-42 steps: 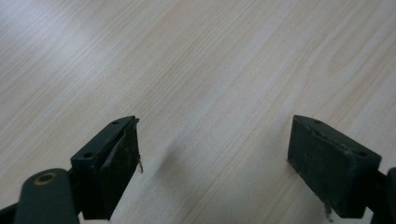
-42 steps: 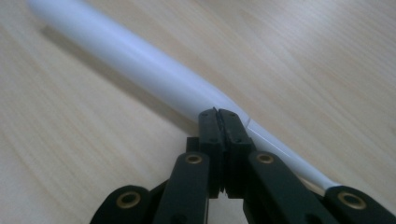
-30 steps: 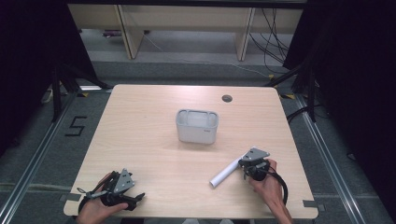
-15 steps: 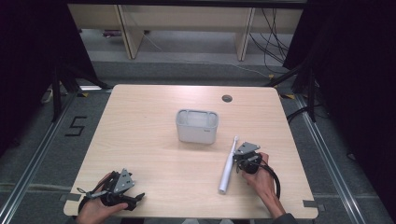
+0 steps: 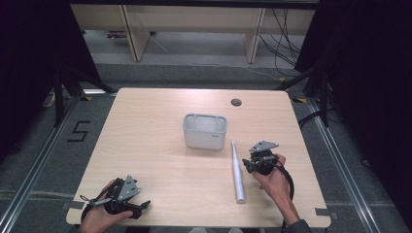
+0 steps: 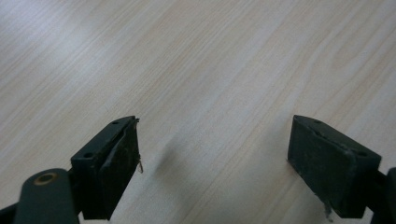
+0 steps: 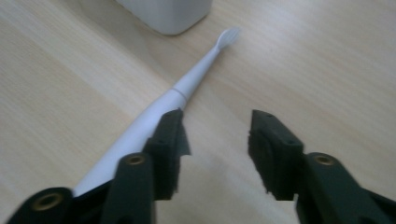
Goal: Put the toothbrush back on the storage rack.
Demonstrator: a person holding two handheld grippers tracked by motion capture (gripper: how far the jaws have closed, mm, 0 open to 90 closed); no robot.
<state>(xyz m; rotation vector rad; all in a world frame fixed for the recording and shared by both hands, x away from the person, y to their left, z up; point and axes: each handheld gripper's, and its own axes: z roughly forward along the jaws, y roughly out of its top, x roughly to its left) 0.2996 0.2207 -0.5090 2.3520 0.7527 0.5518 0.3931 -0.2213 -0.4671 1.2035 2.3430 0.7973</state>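
High view first: I see the pale wood-grain surface with a small grey-white rectangular plastic bin standing near its middle, and a long white electric toothbrush lying flat just to the right of and nearer than the bin, its brush end toward the bin and its handle end toward the near edge. My right hand-held gripper sits just beside the toothbrush on its right, apart from it as far as I can tell, with the grey three-cornered plate on top. My left hand-held gripper rests at the near left corner of the surface, well apart from everything else. A small dark round hole marks the far right part of the surface. Left gripper view: my left hand-held gripper has its jaws spread wide over bare wood grain, holding nothing. Right gripper view: my right hand-held gripper has its jaws parted with bare wood between them; the toothbrush runs outside the left jaw, its bristle head close to the corner of the bin.
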